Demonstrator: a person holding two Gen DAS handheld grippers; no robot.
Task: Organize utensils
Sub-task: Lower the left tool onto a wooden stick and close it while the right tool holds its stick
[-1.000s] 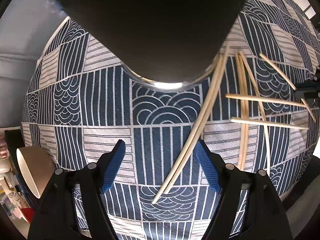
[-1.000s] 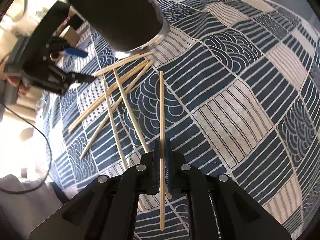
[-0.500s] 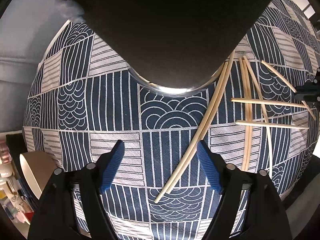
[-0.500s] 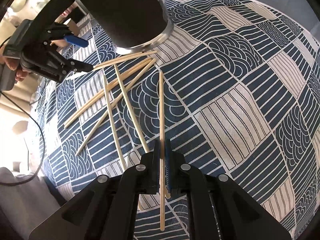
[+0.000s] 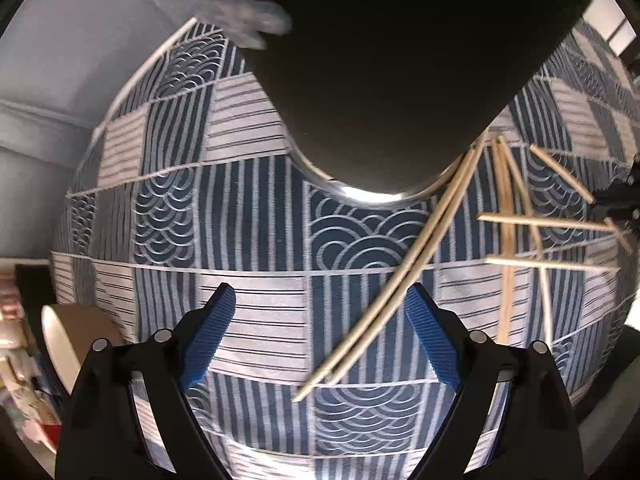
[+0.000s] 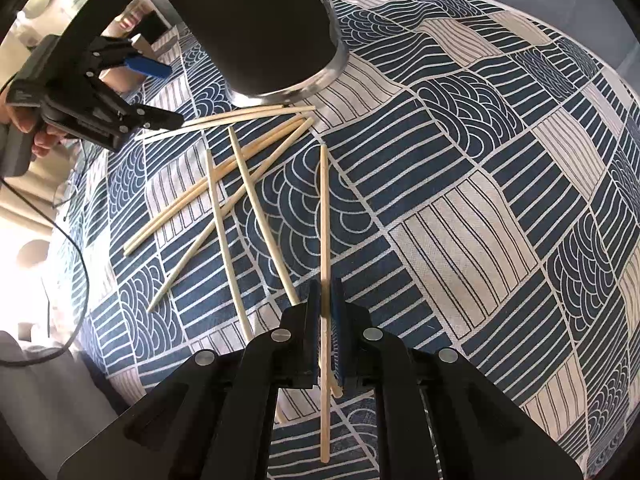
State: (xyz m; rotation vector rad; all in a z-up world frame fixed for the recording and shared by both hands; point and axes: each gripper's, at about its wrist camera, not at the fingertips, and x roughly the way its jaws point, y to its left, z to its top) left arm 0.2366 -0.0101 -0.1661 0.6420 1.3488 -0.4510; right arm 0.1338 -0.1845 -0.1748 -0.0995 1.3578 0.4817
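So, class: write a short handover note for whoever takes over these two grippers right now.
Right gripper: shut on one chopstick.
Left gripper: open, jaws just been opening, over a chopstick pair, pads not pressing.
Loose chopsticks lie crossed on the patterned cloth beside the dark cup.
Done: no chopstick seen in the cup; its inside is hidden.
Left: place the held stick, gather the rest.

Two close downward wrist views; shared chopsticks (image 5: 400,280)
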